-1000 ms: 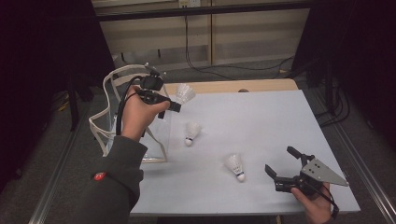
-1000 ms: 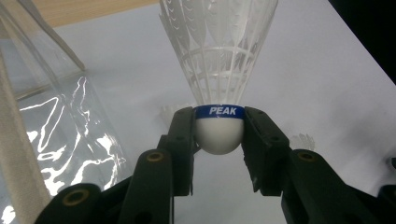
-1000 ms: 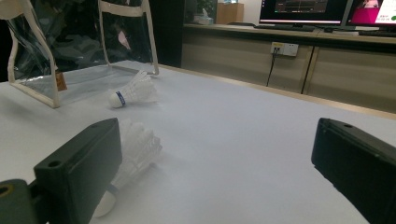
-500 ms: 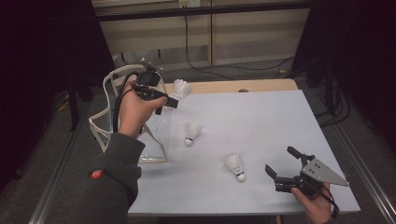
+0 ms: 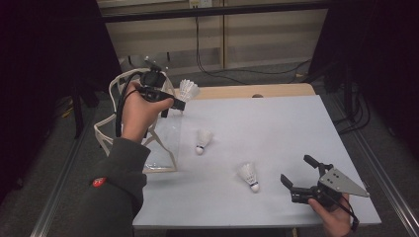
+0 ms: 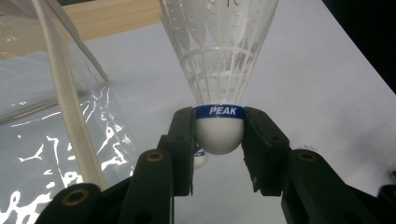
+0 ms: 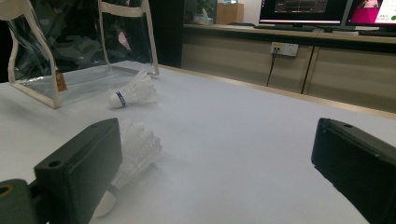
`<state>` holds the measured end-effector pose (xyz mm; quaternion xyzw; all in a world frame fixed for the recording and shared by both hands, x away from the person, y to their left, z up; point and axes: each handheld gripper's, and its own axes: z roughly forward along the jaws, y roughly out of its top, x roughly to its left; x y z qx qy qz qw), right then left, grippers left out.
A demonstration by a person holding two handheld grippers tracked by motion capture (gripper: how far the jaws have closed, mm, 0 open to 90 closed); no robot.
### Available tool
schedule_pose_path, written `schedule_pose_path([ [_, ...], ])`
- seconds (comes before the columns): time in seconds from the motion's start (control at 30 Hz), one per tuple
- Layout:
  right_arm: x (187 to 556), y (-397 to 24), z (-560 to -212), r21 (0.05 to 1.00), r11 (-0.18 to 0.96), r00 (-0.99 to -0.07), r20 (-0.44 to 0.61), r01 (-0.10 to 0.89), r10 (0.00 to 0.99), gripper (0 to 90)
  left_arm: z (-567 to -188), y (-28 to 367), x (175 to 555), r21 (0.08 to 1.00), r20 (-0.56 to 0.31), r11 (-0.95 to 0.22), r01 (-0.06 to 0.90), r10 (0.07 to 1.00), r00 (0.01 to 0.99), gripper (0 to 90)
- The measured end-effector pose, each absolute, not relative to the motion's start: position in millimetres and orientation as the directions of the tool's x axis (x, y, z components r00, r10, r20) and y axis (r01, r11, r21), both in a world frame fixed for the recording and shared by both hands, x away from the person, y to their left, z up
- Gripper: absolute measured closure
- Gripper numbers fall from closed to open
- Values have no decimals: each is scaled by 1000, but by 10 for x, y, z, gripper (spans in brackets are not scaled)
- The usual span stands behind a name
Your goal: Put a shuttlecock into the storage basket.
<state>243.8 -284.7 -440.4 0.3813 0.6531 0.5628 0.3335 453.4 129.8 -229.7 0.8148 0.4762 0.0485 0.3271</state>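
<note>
Held shuttlecock (image 6: 219, 70): white feather skirt, blue band, round cork base clamped between the two pads of the left gripper (image 6: 219, 135). Cork points back toward the gripper, skirt fans away from it, so the long axis runs in line with the jaws. In the high view the same shuttlecock (image 5: 188, 90) sticks out past the left gripper (image 5: 170, 103), raised above the far-left corner of the table (image 5: 276, 128), skirt pointing right and away from the person.

Clear bag (image 5: 148, 143) with white trim sits just left of and below the held shuttlecock, at the table's left edge; its frame stands up under the left hand (image 5: 141, 111). In the left gripper view the bag's plastic wall (image 6: 56, 140) lies left of the jaws, close by. Likely step: carrying the shuttlecock to the bag opening. The move turns on this: the opening lies to the gripper's left and lower, so the shuttlecock would probably go in cork-first or be dropped from above; whether the mouth is right under it cannot be told.

Two more shuttlecocks lie on the table: the middle one (image 5: 202, 140) near the bag, the near one (image 5: 248, 175) closer to the right gripper (image 5: 301, 177). Right gripper rests low at the near-right corner, jaws spread wide, nothing between them; near shuttlecock (image 7: 135, 149) lies just beyond its left jaw.
</note>
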Motion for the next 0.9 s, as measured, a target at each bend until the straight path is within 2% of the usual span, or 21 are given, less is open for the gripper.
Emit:
schedule_pose_path([
  [0.9,2441,-2857,-4406,990,70,-482,-2,123,876,19,-2188,1440,4597,587,-226,-296,754,834,503,653],
])
